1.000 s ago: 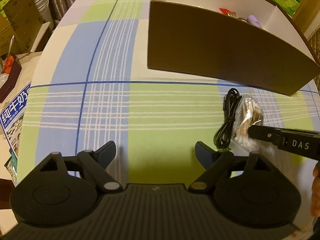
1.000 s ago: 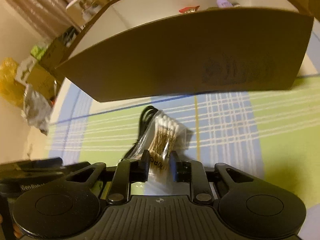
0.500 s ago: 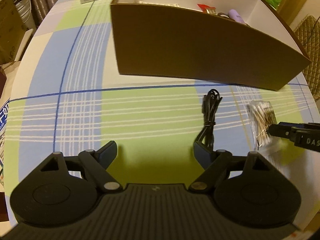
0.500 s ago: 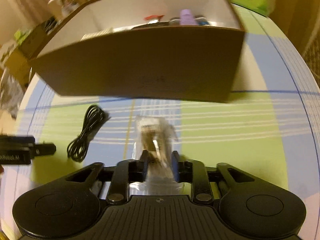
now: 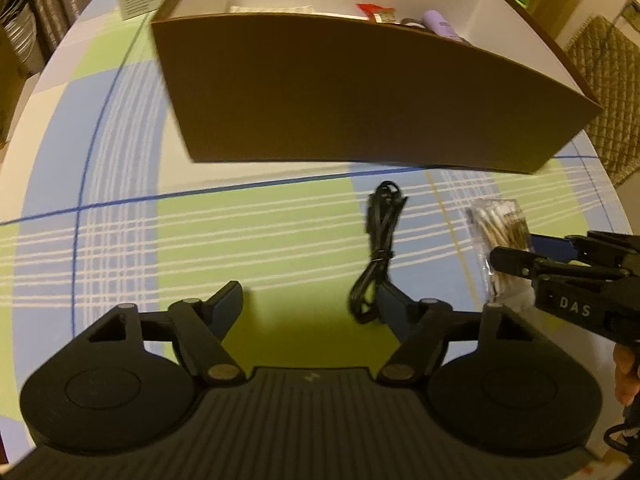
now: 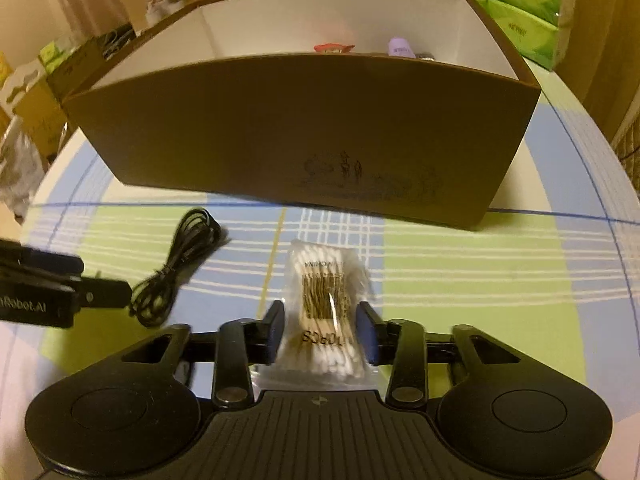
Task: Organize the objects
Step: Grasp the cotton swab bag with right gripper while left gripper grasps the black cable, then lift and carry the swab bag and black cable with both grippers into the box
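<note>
- While the right gripper (image 6: 322, 330) stands parted about a cotton-swab packet (image 6: 326, 308) lying on the checked tablecloth (image 6: 460, 280), no pad pressure is seen.
- A coiled black cable (image 5: 378, 252) is flanked by the closing left gripper (image 5: 308, 302).
- A red packet (image 6: 333, 47) and lilac item (image 6: 401, 47) are held in the brown box (image 6: 304, 136).

The bag of cotton swabs (image 6: 326, 308) has been drawn away from the black cable (image 6: 176, 268), so the two are now set apart on the desk (image 6: 460, 280). The right tool (image 6: 322, 334), clamped on the bag a second ago, has been loosened. The left tool (image 5: 308, 300) has been brought beside the cable, and its jaws are closing.
</note>
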`<control>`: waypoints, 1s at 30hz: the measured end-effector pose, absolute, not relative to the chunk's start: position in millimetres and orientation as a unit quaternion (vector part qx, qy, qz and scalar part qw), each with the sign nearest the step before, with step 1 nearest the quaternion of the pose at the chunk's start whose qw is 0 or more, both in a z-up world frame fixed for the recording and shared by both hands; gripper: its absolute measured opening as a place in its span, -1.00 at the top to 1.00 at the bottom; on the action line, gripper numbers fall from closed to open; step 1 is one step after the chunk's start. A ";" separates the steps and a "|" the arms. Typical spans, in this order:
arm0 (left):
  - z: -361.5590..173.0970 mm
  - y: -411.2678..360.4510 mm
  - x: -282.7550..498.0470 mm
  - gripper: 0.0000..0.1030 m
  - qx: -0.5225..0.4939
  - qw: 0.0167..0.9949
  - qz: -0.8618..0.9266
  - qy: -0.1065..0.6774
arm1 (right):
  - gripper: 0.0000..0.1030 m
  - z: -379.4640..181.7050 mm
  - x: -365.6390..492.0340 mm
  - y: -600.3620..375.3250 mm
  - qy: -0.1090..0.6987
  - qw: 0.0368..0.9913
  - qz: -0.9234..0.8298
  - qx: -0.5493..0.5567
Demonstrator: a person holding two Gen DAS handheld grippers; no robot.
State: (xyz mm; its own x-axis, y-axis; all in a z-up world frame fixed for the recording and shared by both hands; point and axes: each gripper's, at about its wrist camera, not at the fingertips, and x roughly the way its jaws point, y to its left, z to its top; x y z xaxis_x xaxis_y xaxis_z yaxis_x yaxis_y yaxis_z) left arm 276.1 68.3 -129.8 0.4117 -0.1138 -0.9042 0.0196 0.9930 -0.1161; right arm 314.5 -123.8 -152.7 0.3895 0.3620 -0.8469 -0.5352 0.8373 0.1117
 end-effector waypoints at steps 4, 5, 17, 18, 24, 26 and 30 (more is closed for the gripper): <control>-131.5 54.0 284.5 -0.03 -0.035 0.840 -0.061 0.538 | 0.40 -154.6 318.3 -132.5 0.485 0.830 0.266 -0.081; -132.3 51.2 287.5 0.04 -0.035 0.840 -0.064 0.538 | 0.40 -154.5 319.8 -133.8 0.485 0.830 0.264 -0.079; -140.4 20.5 312.8 0.39 -0.003 0.846 -0.077 0.527 | 0.37 -146.3 322.3 -152.6 0.488 0.832 0.260 -0.052; -141.2 20.0 313.4 0.43 -0.004 0.846 -0.077 0.527 | 0.36 -146.3 322.3 -153.8 0.487 0.832 0.261 -0.051; -145.6 21.0 310.6 0.78 -0.014 0.847 -0.066 0.528 | 0.02 -148.7 322.3 -158.3 0.483 0.833 0.267 -0.050; -145.6 24.0 307.9 0.78 -0.025 0.846 -0.064 0.528 | 0.00 -149.9 322.5 -157.4 0.482 0.832 0.270 -0.055; -144.9 28.5 297.1 0.78 -0.029 0.847 -0.053 0.529 | 0.00 -152.7 324.5 -154.0 0.481 0.829 0.278 -0.064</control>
State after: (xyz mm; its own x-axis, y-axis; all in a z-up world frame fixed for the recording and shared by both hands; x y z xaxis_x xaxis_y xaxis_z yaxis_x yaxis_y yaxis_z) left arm 297.1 28.5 -144.9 0.4350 -0.1202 -0.8924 0.0594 0.9927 -0.1047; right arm 324.5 -154.0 -152.7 0.3823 0.4000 -0.8330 -0.5230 0.8368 0.1619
